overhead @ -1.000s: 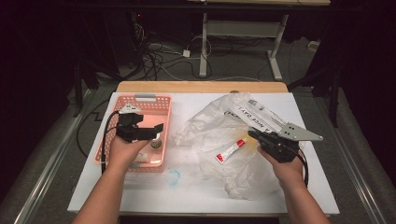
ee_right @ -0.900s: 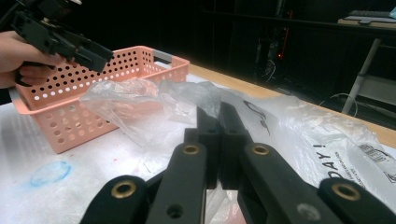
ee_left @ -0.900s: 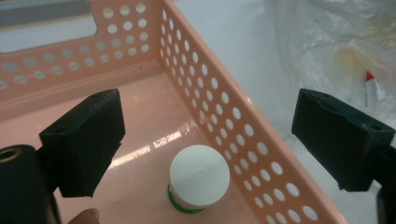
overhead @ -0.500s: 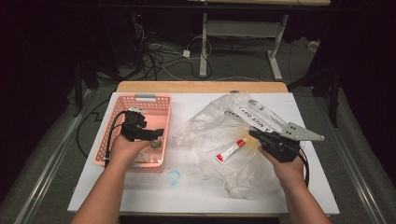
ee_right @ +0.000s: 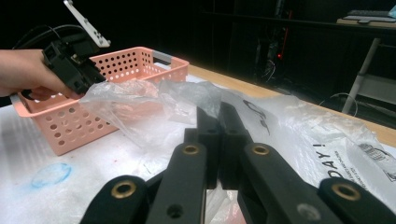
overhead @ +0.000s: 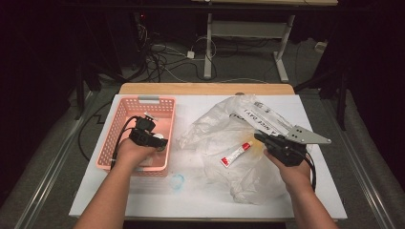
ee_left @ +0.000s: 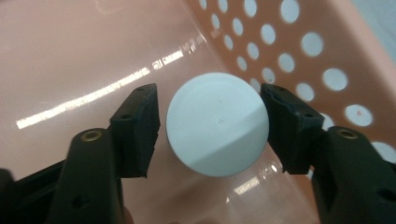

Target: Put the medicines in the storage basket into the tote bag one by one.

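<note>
In the left gripper view a white round cap (ee_left: pixel 217 123) stands on the floor of the pink perforated basket (ee_left: pixel 327 56). My left gripper (ee_left: pixel 210 126) straddles it; its jaws have just been closing, and a thin gap still shows at the left pad (ee_left: pixel 140 126). From above, the left gripper (overhead: pixel 160 143) points down inside the basket (overhead: pixel 125 114). My right gripper (overhead: pixel 258 137) is shut at the edge of a crumpled clear plastic bag (overhead: pixel 215 129). In the right gripper view a fold of the bag (ee_right: pixel 205 95) looks pinched at the right gripper (ee_right: pixel 219 109). A red-and-white tube (overhead: pixel 235 154) lies inside the bag.
The bag's printed part (overhead: pixel 265 119) spreads to the back right of the white table cover. A blue smudge (overhead: pixel 177 181) marks the cover in front of the basket. The table's wooden back edge (overhead: pixel 205 88) borders dark floor with cables.
My left gripper has sunk lower into the basket and its jaws have narrowed around the white cap. The right hand and the bag have stayed put.
</note>
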A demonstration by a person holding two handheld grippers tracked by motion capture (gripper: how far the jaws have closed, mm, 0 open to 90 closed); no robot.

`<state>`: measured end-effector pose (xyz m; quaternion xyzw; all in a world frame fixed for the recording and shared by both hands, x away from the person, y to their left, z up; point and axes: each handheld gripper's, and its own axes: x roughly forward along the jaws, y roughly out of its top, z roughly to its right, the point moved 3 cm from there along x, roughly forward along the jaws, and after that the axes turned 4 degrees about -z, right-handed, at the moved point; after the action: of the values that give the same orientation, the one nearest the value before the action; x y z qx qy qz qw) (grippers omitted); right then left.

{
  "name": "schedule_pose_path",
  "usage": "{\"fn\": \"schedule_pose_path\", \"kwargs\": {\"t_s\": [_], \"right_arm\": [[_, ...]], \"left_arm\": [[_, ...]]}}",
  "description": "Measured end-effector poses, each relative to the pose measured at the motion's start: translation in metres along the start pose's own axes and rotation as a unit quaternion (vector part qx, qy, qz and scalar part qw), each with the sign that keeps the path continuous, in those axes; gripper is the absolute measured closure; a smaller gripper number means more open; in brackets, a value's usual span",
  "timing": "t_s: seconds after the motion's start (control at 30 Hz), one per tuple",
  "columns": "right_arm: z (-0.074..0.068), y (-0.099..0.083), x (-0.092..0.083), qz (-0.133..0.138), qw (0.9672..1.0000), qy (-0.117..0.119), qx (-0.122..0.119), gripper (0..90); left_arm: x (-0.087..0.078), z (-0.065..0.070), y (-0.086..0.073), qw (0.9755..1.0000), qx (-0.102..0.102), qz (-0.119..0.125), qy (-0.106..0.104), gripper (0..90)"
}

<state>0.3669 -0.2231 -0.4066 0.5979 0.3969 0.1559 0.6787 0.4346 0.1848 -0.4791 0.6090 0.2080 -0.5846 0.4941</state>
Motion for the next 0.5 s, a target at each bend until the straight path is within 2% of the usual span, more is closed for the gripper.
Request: {"fn": "schedule_pose_path", "kwargs": {"t_s": [0.17, 0.5], "right_arm": [[0.0000, -0.0002, -0.0002, -0.001, 1.0000, -0.001, 0.000, 90.0], [-0.0001, -0.0008, 0.0009, -0.003, 1.0000, -0.001, -0.003, 90.0]], "left_arm": [[0.0003, 0.0020, -0.0001, 1.0000, 0.006, 0.001, 0.007, 47.4], [-0.0001, 0.0027, -0.0001, 0.9999, 0.006, 0.004, 0.009, 48.3]]}}
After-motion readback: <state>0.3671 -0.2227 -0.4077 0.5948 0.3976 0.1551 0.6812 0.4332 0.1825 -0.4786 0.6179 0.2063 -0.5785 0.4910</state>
